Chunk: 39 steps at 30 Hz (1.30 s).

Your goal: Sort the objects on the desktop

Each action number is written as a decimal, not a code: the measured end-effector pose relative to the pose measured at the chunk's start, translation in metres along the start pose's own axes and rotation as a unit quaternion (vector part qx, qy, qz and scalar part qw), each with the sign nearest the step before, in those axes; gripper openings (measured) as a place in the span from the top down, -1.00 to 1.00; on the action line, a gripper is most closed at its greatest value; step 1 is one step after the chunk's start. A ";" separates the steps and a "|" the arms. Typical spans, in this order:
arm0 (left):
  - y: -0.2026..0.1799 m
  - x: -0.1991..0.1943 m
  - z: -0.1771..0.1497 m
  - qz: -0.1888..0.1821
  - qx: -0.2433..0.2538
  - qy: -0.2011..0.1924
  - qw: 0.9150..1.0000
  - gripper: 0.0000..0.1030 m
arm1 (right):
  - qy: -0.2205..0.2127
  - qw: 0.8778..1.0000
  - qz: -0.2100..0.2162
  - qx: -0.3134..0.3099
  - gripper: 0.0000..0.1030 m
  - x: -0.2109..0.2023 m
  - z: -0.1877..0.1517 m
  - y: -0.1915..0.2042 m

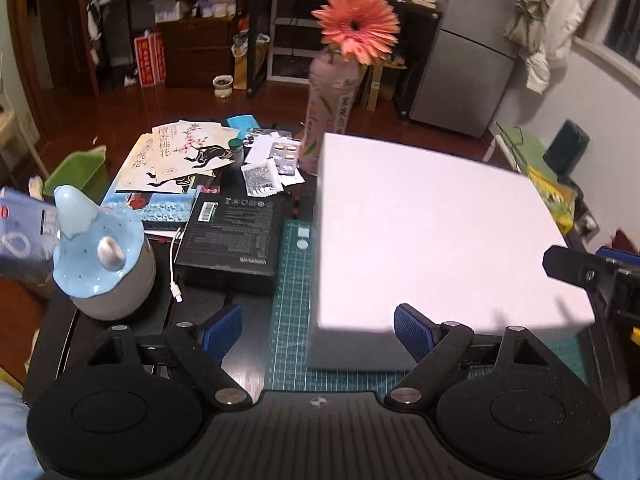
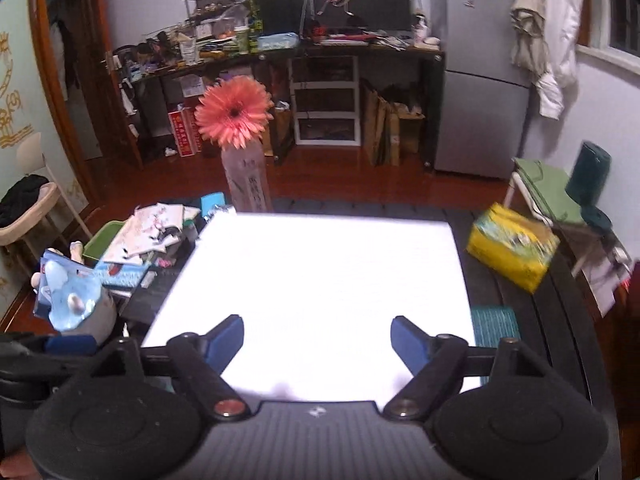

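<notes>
While both grippers tilt down over the tabletop (image 1: 224, 368), left gripper (image 1: 318, 334) and right gripper (image 2: 317, 340) have fingers spread, gripping nothing; the white box (image 1: 436, 232) fills centre-right of the frame.

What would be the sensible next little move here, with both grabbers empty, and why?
Probably reach the left gripper forward to the black box beside the big white box. Both grippers are open and hold nothing, the right gripper hovers over the white box's top, and the loose clutter, such as the printed cards, lies on the left side.
</notes>
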State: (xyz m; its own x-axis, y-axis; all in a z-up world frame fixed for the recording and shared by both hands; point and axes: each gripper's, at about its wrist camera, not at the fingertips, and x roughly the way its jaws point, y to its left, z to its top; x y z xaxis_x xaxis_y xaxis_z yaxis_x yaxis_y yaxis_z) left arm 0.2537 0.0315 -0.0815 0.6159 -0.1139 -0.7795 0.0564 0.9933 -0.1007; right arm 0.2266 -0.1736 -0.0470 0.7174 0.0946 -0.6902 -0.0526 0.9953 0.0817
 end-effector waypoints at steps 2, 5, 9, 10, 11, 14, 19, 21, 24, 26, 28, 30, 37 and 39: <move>-0.002 -0.004 -0.010 0.000 0.006 0.000 1.000 -0.62 | -0.009 1.000 -0.011 0.008 -0.59 -0.006 -0.016 -0.002; -0.006 -0.006 -0.023 0.016 0.019 0.008 1.000 -0.62 | -0.012 1.000 -0.016 0.009 -0.67 -0.013 -0.040 -0.004; -0.006 -0.005 -0.037 0.028 0.019 0.027 0.999 -0.62 | 0.016 1.000 -0.011 0.004 -0.67 -0.013 -0.069 -0.005; -0.005 -0.005 -0.040 0.028 0.014 0.034 0.999 -0.62 | 0.019 1.000 -0.014 0.006 -0.67 -0.013 -0.076 -0.006; -0.004 -0.005 -0.043 0.031 0.008 0.039 0.999 -0.62 | 0.021 1.000 -0.020 0.009 -0.67 -0.013 -0.082 -0.006; -0.001 -0.008 -0.054 0.046 -0.005 0.052 0.998 -0.61 | 0.027 0.998 -0.046 0.024 -0.66 -0.012 -0.101 -0.007; -0.005 -0.033 -0.080 0.035 -0.002 0.051 0.998 -0.61 | 0.007 0.996 -0.082 0.045 -0.67 -0.024 -0.123 -0.008; -0.009 -0.042 -0.091 0.034 0.000 0.045 0.998 -0.62 | 0.018 0.993 -0.100 0.059 -0.67 -0.028 -0.128 -0.012; -0.017 -0.051 -0.104 0.030 0.012 0.043 0.999 -0.62 | 0.012 0.992 -0.115 0.049 -0.67 -0.038 -0.134 -0.015; -0.023 -0.054 -0.110 0.026 0.021 0.042 0.999 -0.62 | 0.007 0.990 -0.130 0.048 -0.67 -0.046 -0.133 -0.016; -0.029 -0.058 -0.116 0.027 0.030 0.035 0.999 -0.62 | 0.014 0.987 -0.149 0.057 -0.67 -0.052 -0.132 -0.017; -0.034 -0.063 -0.120 0.027 0.034 0.024 0.999 -0.62 | 0.016 0.988 -0.137 0.072 -0.67 -0.060 -0.133 -0.021; -0.042 -0.076 -0.129 0.012 0.028 -0.007 1.000 -0.73 | 0.028 0.984 -0.160 0.071 -0.66 -0.073 -0.139 -0.023; -0.043 -0.080 -0.128 0.005 0.026 -0.015 1.000 -0.79 | 0.036 0.983 -0.167 0.063 -0.66 -0.073 -0.143 -0.022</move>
State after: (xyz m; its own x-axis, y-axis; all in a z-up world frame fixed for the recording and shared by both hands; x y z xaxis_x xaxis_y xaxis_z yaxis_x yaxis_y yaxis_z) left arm 0.1017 -0.0045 -0.0939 0.6394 -0.1044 -0.7617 0.0910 0.9941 -0.0598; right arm 0.0757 -0.1995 -0.1010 0.6283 -0.2313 -0.7428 0.2681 0.9607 -0.0724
